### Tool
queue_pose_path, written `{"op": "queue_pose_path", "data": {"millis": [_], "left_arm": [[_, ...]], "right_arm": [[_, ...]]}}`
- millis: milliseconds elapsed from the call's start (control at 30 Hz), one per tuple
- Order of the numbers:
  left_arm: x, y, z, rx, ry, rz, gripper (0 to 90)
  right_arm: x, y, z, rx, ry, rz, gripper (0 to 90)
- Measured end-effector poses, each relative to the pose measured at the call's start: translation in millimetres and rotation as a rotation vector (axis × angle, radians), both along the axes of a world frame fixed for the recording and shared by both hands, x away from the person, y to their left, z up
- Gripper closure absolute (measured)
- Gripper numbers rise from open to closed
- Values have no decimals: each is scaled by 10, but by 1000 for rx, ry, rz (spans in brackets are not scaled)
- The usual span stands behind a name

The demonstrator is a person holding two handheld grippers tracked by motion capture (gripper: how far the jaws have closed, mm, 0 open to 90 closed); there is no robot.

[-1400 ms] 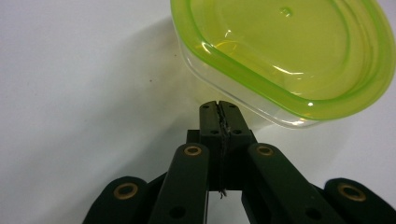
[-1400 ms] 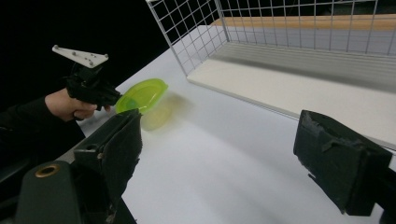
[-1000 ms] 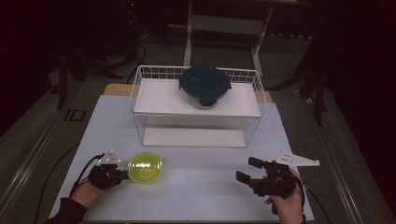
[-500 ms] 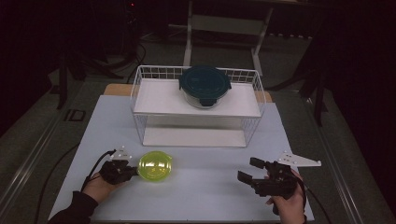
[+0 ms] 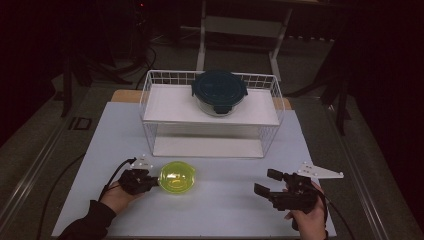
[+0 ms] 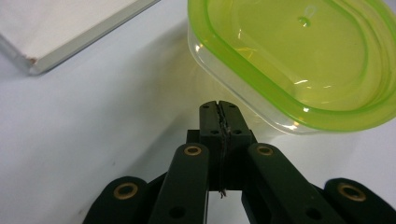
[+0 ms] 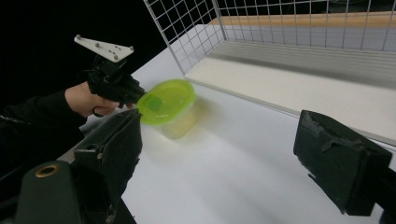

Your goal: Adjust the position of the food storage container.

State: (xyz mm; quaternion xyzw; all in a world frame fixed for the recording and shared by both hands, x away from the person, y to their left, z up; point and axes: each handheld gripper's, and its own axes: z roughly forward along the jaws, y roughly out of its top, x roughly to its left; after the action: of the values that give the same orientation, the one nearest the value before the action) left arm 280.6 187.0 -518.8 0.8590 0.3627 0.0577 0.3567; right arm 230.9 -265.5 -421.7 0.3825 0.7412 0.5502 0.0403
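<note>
Green container (image 6: 299, 56) edge cropped (right).

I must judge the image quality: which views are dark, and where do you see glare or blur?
High view: dim, surroundings nearly black beyond the table. Left gripper view: bright glare spots on the green lid. Right gripper view: black upper left corner, its own near jaws blurred.

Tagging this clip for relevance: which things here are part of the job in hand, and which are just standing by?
In play:
- lime-lidded container
- left tongs, shut, at its rim
- right tongs, open, apart from it

Standing by:
- wire rack
- dark-lidded glass container on its upper shelf
</note>
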Motion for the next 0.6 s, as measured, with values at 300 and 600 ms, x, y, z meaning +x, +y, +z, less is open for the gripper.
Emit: {"op": "queue_pose_path", "data": {"millis": [300, 600], "left_arm": [[47, -246, -2, 7, -2, -53, 886], [76, -501, -46, 17, 9, -100, 886]], "right_arm": [[3, 10, -17, -1, 2, 3, 149], [6, 17, -27, -1, 4, 6, 149]]}}
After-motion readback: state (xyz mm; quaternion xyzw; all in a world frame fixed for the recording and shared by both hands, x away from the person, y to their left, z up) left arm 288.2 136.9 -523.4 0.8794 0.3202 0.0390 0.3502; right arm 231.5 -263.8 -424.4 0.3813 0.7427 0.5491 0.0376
